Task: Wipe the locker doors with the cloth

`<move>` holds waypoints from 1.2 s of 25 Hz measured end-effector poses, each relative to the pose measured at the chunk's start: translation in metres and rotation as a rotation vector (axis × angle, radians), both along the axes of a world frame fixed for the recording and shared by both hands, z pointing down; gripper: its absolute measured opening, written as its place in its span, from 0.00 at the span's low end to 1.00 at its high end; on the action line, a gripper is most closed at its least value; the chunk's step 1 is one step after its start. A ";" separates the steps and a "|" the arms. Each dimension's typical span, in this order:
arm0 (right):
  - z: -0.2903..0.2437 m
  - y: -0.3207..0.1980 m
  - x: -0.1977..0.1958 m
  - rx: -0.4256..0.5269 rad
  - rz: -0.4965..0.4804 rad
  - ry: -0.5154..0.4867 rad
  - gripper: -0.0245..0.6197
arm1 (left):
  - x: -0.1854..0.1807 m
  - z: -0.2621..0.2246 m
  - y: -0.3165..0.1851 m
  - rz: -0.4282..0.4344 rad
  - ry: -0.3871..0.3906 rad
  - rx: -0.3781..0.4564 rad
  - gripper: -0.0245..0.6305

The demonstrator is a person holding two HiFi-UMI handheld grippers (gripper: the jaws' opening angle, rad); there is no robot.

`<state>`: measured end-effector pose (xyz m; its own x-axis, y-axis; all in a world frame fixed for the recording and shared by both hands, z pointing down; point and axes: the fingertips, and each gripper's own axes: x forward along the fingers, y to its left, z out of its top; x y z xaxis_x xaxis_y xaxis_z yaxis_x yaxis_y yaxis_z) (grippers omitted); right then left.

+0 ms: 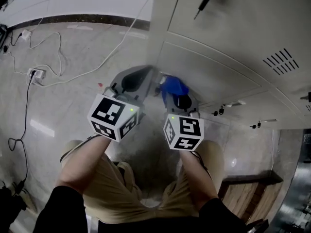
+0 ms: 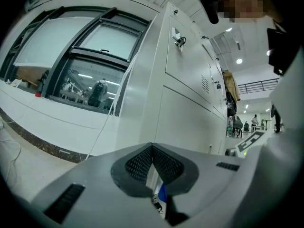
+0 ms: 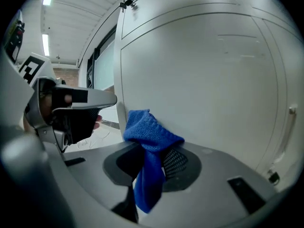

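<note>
My right gripper grips the blue knitted cloth near the pale grey metal locker door; my left gripper is closed and empty.

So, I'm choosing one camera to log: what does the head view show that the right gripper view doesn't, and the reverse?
Head view only: the power strip on the floor and the person's legs. Right gripper view only: ceiling lights, and the right gripper with its jaws closed on the cloth, whose tail hangs between them. Both: the cloth, the locker door and the left gripper.
</note>
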<state>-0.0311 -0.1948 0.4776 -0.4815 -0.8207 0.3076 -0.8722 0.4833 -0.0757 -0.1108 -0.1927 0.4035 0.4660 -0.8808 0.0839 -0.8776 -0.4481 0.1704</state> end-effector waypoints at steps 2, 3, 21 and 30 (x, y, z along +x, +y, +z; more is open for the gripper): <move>0.001 -0.001 -0.002 0.004 0.010 0.003 0.18 | 0.001 -0.001 -0.001 0.008 -0.009 0.010 0.05; 0.001 -0.001 -0.002 0.004 0.017 0.001 0.18 | 0.002 0.001 -0.001 0.013 -0.024 0.013 0.05; -0.006 0.000 0.047 0.013 0.101 -0.027 0.18 | 0.016 0.009 0.004 0.031 -0.056 -0.009 0.05; -0.011 0.000 0.100 0.028 0.166 -0.017 0.18 | 0.042 0.010 0.004 0.026 -0.064 -0.025 0.05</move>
